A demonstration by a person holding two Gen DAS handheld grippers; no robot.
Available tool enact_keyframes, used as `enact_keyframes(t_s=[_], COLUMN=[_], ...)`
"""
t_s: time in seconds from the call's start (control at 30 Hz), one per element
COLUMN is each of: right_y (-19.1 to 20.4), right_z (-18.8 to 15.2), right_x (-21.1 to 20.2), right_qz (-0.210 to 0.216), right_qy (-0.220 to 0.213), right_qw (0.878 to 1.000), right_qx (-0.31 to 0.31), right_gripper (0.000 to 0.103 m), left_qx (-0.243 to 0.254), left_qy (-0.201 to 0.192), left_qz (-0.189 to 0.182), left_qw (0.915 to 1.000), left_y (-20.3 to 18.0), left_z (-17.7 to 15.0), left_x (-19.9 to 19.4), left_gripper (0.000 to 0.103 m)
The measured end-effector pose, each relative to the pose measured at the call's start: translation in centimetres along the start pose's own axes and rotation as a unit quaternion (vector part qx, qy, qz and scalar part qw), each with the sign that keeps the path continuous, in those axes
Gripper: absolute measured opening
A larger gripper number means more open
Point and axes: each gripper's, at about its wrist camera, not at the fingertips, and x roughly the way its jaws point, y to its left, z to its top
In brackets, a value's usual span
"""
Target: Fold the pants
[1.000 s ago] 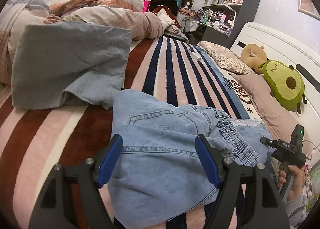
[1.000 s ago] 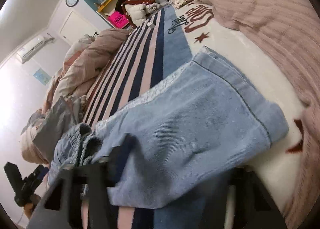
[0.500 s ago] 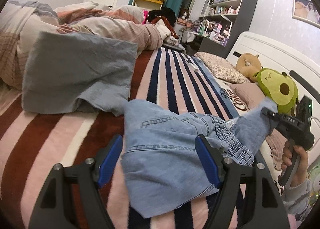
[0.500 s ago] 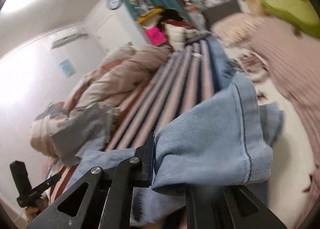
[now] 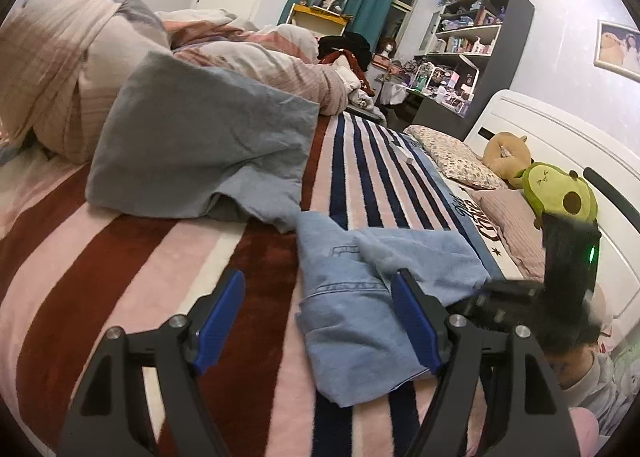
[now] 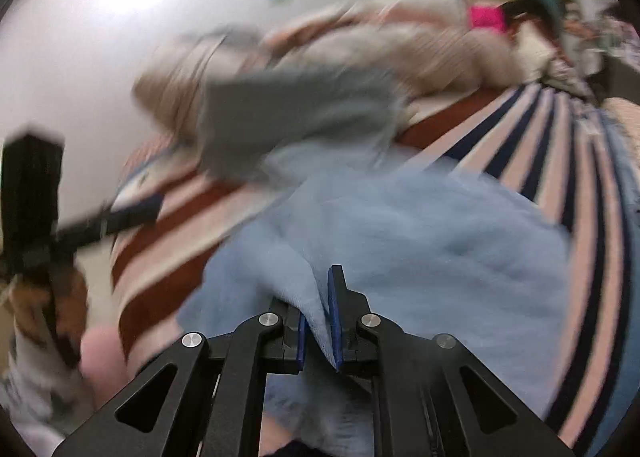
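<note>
Light blue denim pants (image 5: 360, 297) lie folded over on the striped blanket (image 5: 120, 257). In the left wrist view my left gripper (image 5: 320, 317) is open; its right finger hangs over the denim and its left finger over bare blanket, with nothing pressed. My right gripper (image 5: 486, 295) comes in blurred from the right, at the denim's right edge. In the blurred right wrist view the right gripper (image 6: 320, 321) is shut on a fold of the pants (image 6: 420, 237), with cloth pinched between the blue pads. The left gripper (image 6: 136, 213) shows there at far left, above the blanket.
A grey cloth (image 5: 200, 145) lies just beyond the pants, against a bundled striped duvet (image 5: 80, 69). To the right are pillows (image 5: 456, 153), an avocado plush (image 5: 560, 193) and the white headboard (image 5: 560, 129). A person's hand and sleeve (image 5: 580, 373) are at lower right.
The right gripper shut on the pants' leg end, lifted it and carried it across over the waist part. The left gripper slid sideways along the bed, still open.
</note>
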Motion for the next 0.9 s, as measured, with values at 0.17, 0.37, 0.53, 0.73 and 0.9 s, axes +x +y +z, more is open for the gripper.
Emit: enact_keyframes(t_s=[0.17, 0.37, 0.53, 0.73, 0.9], right_y=[1.5, 1.8, 1.2, -1.5, -4.4], right_z=[-1.2, -1.8, -1.9, -2.0, -2.7], right_x=[1.6, 1.2, -1.6, -6.4, -8.8], right_qz=[-0.010, 0.021, 0.045, 0.029, -0.003], right_qy=[0.025, 0.031, 0.015, -0.031, -0.054], right_qw=[0.999, 0.999, 0.998, 0.999, 0.998], right_qx=[-0.036, -0.039, -0.028, 0.008, 0.039], right_gripper=[0.005, 0.006, 0.022, 0.037, 0.043], left_qx=[-0.006, 0.012, 0.016, 0.016, 0.005], left_qy=[0.005, 0.020, 0.034, 0.049, 0.086], left_qz=[-0.013, -0.031, -0.046, -0.077, -0.079], left_qw=[0.9999, 0.9992, 0.9982, 0.9957, 0.9932], left_y=[0.1, -1.8, -3.0, -4.8, -5.6], left_z=[-0.1, -0.2, -0.1, 1.1, 2.0], left_x=[0.2, 1.4, 2.5, 4.8, 8.5], left_gripper=[0.073, 0.075, 0.075, 0.074, 0.065])
